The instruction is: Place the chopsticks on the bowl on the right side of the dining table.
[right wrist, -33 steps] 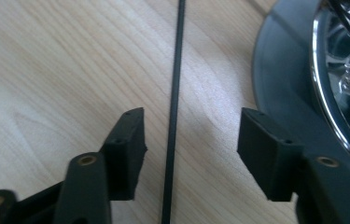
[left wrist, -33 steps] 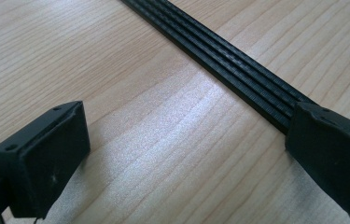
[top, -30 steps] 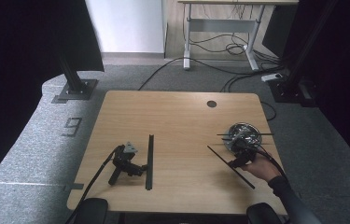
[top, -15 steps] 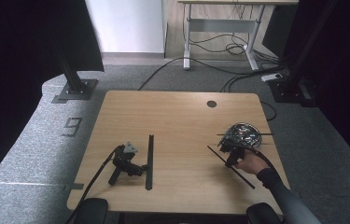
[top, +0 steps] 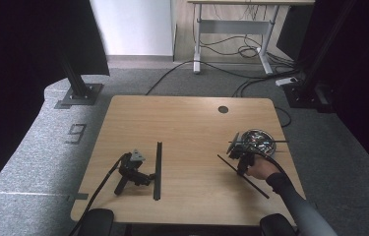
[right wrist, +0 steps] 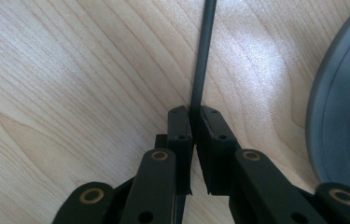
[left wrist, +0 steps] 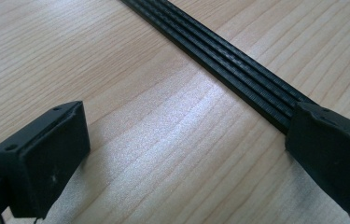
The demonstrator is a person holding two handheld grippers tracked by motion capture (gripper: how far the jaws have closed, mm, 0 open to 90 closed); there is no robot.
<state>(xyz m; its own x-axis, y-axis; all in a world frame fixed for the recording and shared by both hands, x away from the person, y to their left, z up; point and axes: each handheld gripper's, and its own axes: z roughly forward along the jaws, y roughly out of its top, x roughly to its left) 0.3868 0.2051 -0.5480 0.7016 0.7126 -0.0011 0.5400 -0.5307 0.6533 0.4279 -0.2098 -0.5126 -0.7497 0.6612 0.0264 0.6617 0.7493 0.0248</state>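
The right tool (right wrist: pixel 193 114) is clamping a thin black rod (right wrist: pixel 203 51), which is running straight ahead from its jaws, just closed, beside a bowl (right wrist: pixel 345 107); the left tool (left wrist: pixel 182 154) is gaping wide beside a black strip (left wrist: pixel 219 56)

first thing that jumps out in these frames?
The right gripper, near the table's right edge, has just been closing and now pinches a thin black rod beside a round dark bowl. At front left the left gripper lies on the wooden table, jaws open beside a ribbed black strip.
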